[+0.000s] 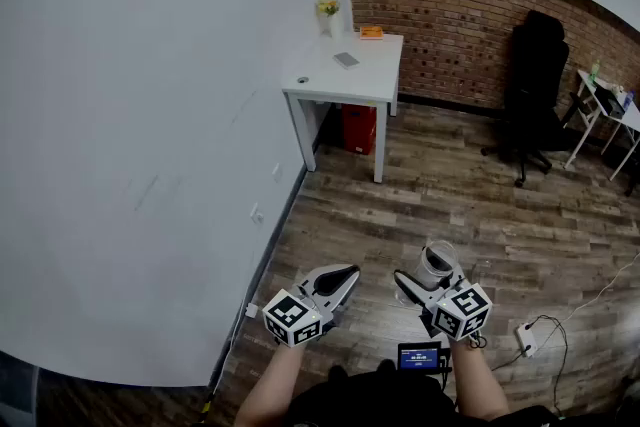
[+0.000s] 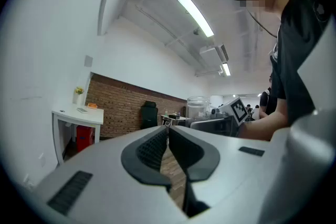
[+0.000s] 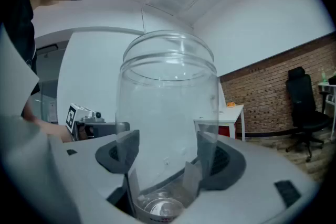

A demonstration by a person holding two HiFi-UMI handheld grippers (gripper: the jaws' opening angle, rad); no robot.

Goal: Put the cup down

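A clear, empty plastic cup [image 3: 167, 128] stands upright between the jaws of my right gripper [image 3: 167, 157], whose pads press on its sides. In the head view that cup [image 1: 436, 265] is held above the wooden floor, in front of the right gripper [image 1: 428, 287]. My left gripper [image 1: 340, 281] hangs level to its left; its dark pads [image 2: 149, 152] meet with nothing between them. From the left gripper view the cup [image 2: 197, 108] shows off to the right.
A white table [image 1: 372, 70] stands far ahead against the white wall, holding a small vase of flowers [image 1: 328, 13], an orange item and a grey card. A black office chair [image 1: 535, 85] stands by the brick wall. A cable and a power strip [image 1: 526, 339] lie on the floor at right.
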